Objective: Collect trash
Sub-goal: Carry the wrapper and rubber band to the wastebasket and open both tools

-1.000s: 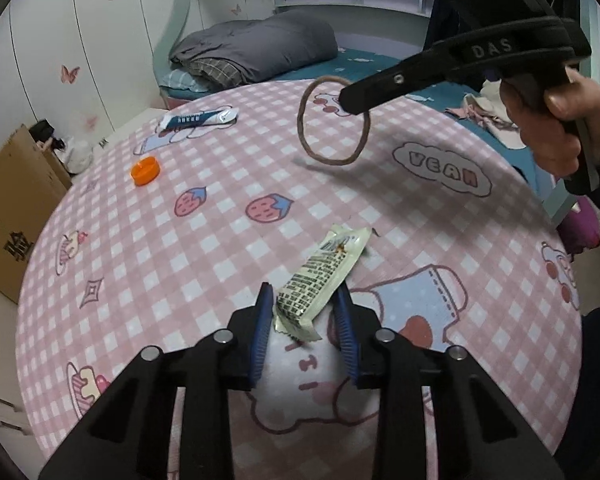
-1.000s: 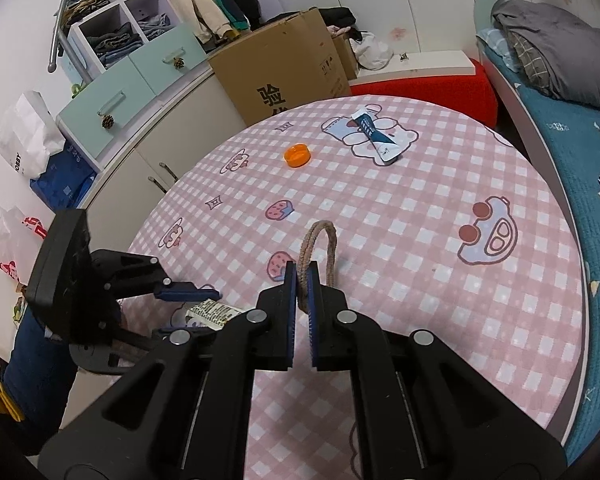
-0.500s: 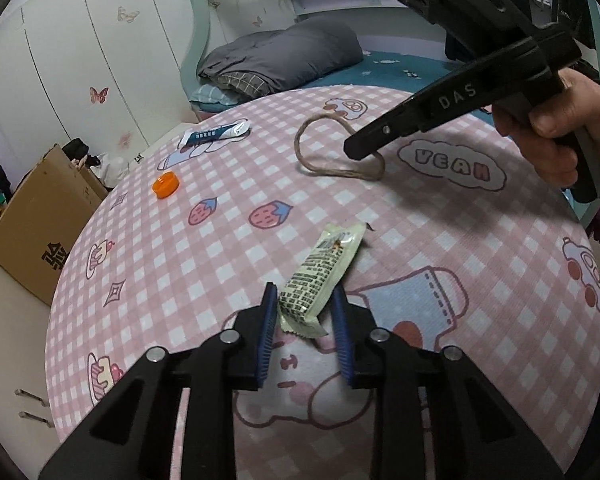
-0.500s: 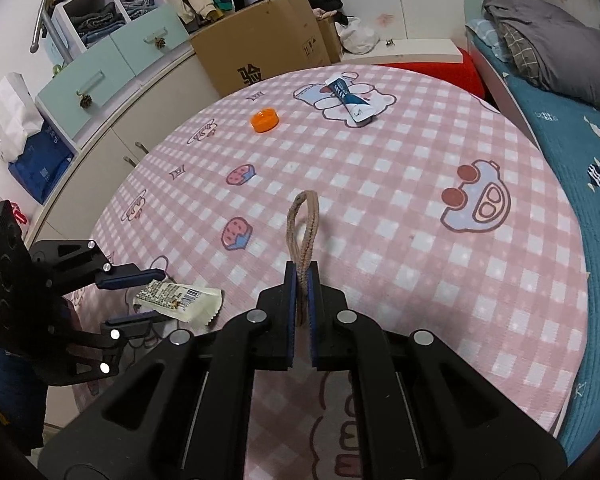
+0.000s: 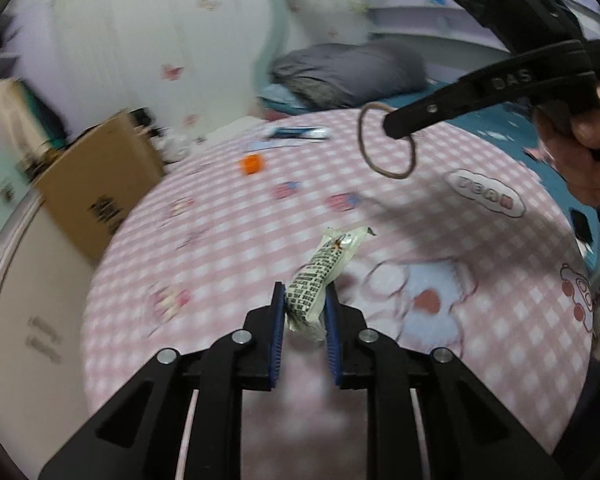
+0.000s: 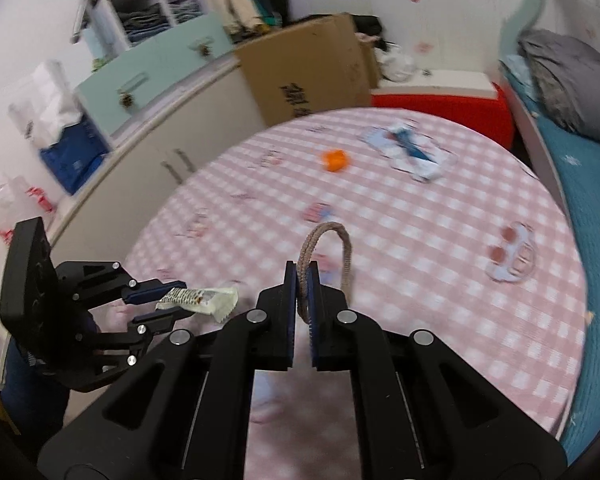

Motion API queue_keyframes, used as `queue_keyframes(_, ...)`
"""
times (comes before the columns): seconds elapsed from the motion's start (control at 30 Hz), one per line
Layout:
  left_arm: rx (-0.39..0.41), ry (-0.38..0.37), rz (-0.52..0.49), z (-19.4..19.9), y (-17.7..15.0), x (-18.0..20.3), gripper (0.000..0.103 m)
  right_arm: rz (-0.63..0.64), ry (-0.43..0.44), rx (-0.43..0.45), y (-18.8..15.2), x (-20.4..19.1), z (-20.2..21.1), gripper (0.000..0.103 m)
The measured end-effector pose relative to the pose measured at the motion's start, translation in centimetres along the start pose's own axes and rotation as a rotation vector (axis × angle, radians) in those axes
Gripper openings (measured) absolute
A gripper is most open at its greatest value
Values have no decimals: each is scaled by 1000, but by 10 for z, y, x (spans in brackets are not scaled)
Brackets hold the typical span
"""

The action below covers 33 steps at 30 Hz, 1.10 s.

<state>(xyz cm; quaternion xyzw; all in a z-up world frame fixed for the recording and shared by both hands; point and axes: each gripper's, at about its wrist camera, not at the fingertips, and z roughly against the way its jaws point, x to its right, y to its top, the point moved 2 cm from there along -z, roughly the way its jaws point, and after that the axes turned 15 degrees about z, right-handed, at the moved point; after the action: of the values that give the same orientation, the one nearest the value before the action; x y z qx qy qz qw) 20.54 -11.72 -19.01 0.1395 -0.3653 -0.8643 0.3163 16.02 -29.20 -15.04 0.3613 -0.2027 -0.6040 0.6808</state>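
My left gripper (image 5: 305,307) is shut on a crumpled snack wrapper (image 5: 323,269) and holds it above the round pink checked table (image 5: 228,216). It also shows in the right wrist view (image 6: 158,300) with the wrapper (image 6: 200,298). My right gripper (image 6: 303,286) is shut on a brown rope loop (image 6: 342,246), held above the table. In the left wrist view the right gripper (image 5: 392,128) carries the loop (image 5: 384,168) over the far side.
An orange bottle cap (image 6: 334,160) and a blue-white tube (image 6: 414,152) lie on the far part of the table (image 6: 440,240). A cardboard box (image 6: 312,68) and cabinets stand beyond it. A bed (image 6: 592,176) runs along the right.
Both grippers have risen off the table, the left with the wrapper and the right with the rope loop. The views are blurred from motion.
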Motion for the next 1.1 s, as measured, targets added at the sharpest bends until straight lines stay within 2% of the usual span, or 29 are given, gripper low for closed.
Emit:
queue_keyframes(0.17,35,149,180,59,-37,-61,18,120,154,11,33,-83,-22,6)
queue_keyframes(0.27,28,271,306,96,-76,-107,18,202,284,-3,51,-150,-50,6)
queue_keyframes(0.3,20,320,351,108,-93,-123,18,227,347,-22,56,-181,-67,6)
queue_keyframes(0.43,-39,449,496,129,-155,-174,19,278,465,-106,60,-259,-124,6)
queue_keyframes(0.53,-92,483,593,124,-196,-204,19,315,484,-225,51,-309,-175,6)
queue_keyframes(0.67,-133,464,682,104,-232,-229,19,365,473,-368,38,-350,-234,6)
queue_keyframes(0.87,-197,410,831,63,-269,-262,21,347,427,-504,17,-362,-292,6)
queue_keyframes(0.9,-204,408,843,56,-274,-264,29,335,414,-524,13,-360,-299,12)
queue_keyframes(0.93,-222,400,857,48,-278,-266,40,321,405,-532,13,-358,-303,40)
queue_keyframes(0.97,-227,391,868,48,-285,-265,65,305,399,-532,12,-355,-304,64)
queue_keyframes(1.0,-223,381,884,45,-286,-266,76,294,400,-519,13,-353,-302,90)
queue_keyframes(1.07,-227,367,905,41,-289,-267,78,290,414,-510,15,-352,-299,90)
queue_keyframes(1.1,-239,389,912,40,-290,-268,78,298,413,-502,18,-353,-296,91)
